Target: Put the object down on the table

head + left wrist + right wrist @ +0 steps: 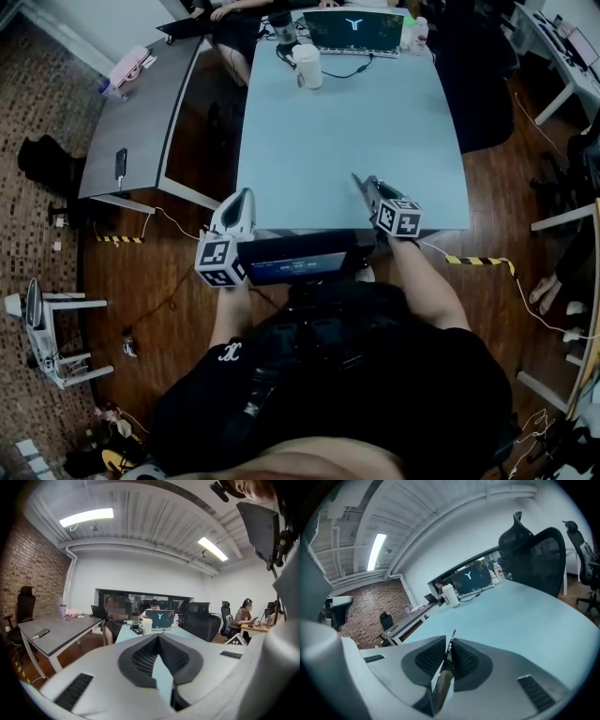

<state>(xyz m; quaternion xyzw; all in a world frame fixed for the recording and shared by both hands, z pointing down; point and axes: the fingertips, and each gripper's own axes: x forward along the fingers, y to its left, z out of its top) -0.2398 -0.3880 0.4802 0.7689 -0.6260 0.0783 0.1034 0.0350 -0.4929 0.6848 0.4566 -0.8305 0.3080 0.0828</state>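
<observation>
My right gripper (451, 643) is shut on a thin flat object (442, 686), seen edge-on. Its narrow tip (453, 634) pokes out just past the pads. In the head view this gripper (364, 185) hangs over the near edge of the light blue table (347, 131), right of centre, above the surface. My left gripper (242, 199) is at the table's near left corner. In the left gripper view its pads (140, 656) meet at the tips with nothing between them, so it is shut and empty (158, 639).
A laptop (354, 28), a white cup (307, 66) and a cable sit at the table's far end, where people are seated. A grey table (150, 103) with a phone (120, 164) stands to the left. A black chair (478, 84) is at the right.
</observation>
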